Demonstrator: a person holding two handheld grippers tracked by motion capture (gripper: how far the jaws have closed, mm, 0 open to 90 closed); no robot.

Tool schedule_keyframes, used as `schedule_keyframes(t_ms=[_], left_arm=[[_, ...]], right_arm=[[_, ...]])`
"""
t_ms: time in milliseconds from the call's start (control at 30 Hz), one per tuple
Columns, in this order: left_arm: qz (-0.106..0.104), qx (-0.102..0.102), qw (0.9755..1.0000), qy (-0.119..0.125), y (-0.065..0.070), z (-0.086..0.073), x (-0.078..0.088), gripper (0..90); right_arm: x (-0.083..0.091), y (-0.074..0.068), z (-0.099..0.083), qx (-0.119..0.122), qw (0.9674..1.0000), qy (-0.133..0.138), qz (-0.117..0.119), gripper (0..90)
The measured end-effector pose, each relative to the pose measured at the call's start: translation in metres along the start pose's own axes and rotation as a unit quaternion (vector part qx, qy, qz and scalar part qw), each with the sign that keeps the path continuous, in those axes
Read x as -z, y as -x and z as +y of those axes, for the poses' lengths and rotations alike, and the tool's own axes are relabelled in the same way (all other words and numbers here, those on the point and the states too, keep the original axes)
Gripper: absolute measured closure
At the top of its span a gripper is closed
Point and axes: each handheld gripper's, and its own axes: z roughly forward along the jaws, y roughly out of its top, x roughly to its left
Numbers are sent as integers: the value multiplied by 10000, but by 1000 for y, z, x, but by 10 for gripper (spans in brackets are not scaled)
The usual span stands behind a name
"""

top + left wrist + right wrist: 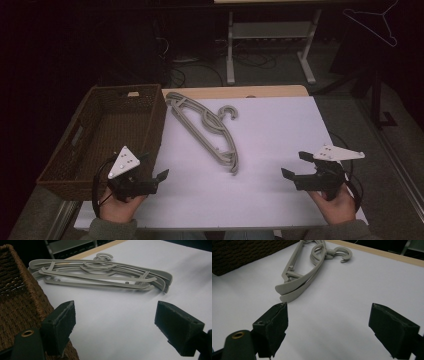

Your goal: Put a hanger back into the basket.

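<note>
- Lying flat on the white table top (pixel 280 150), a stack of grey hangers (pixel 205 131) runs slantwise from near the far left corner toward the middle, hooks curling out to the right side of the pile.
- Left gripper (pixel 150 170) hovers near the table's near-left edge, jaws spread wide with nothing between them; the hangers lie well ahead of it.
- Right gripper (pixel 295 165) hovers at the near right, jaws likewise released and bare; in the right gripper view the near tips of the hangers (pixel 287 293) sit just past its left jaw, not touching.
- A brown wicker basket (pixel 150 125) stands along the left edge of the table, its right wall near the hangers' far end; in the left gripper view its woven wall (pixel 22 305) rises right beside the left jaw.
- Bare white surface separates both grippers from the stack.
- Behind the table a dark floor shows a white table frame (pixel 270 35) and a wire hanger (pixel 377 25) hanging at the upper right.
</note>
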Motion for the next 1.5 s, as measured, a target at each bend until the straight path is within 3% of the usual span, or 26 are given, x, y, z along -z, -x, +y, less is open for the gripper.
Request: schedule_keyframes(t_ms=[400, 567, 633, 1033, 1467, 1500], left_arm=[[11, 14, 10000, -2, 0, -1, 1, 166], [27, -74, 10000, -16, 1, -1, 3, 167], [23, 14, 10000, 27, 1, -2, 4, 167], [10, 71, 10000, 55, 0, 0, 4, 168], [-146, -74, 9999, -18, 10, 18, -10, 190], [-179, -11, 9998, -26, 12, 20, -12, 190]], right_arm=[[-4, -2, 1, 13, 10000, -45, 18, 151], [-4, -3, 3, -32, 10000, -20, 28, 141], [-4, -3, 3, -11, 10000, -46, 40, 141], [-13, -1, 16, -45, 9997, -156, 169, 137], [-8, 4, 13, -190, 9996, -193, 100, 142], [-8, 4, 13, -190, 9996, -193, 100, 142]])
